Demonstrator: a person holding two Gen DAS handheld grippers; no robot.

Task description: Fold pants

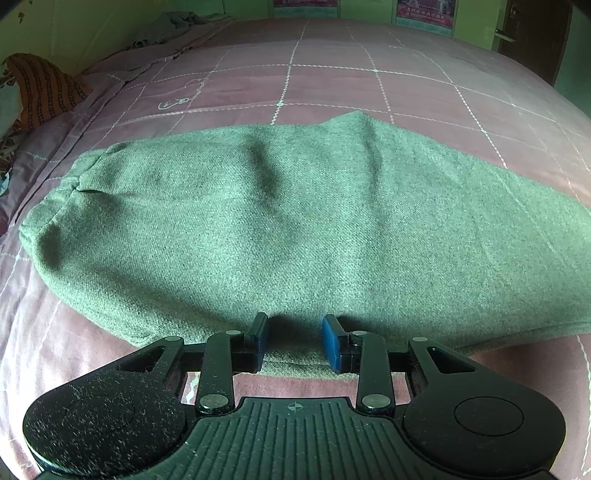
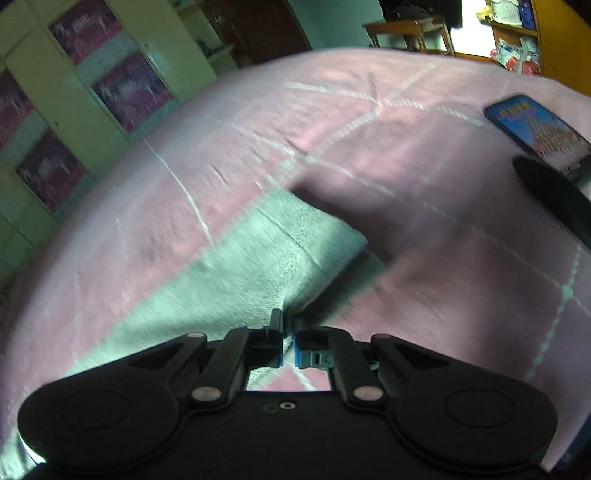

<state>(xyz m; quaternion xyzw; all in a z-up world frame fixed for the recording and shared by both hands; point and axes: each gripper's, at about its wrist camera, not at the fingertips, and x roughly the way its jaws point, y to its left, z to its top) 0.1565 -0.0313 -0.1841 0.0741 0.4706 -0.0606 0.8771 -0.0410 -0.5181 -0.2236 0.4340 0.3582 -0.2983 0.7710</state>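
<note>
Green pants (image 1: 288, 229) lie flat across the pink checked bed sheet (image 1: 332, 74), folded lengthwise, waistband end at the left. My left gripper (image 1: 294, 341) is open, its blue pads on either side of the pants' near edge, resting at the cloth. In the right wrist view the leg end of the pants (image 2: 258, 258) is lifted off the sheet and casts a shadow. My right gripper (image 2: 289, 341) is shut on that leg end, pinching the fabric between its blue pads.
A dark phone with a lit screen (image 2: 539, 133) lies on the bed at the right. Rumpled cloth (image 1: 177, 22) and an orange patterned fabric (image 1: 44, 88) sit at the far left. Cupboards (image 2: 74, 92) stand beyond the bed.
</note>
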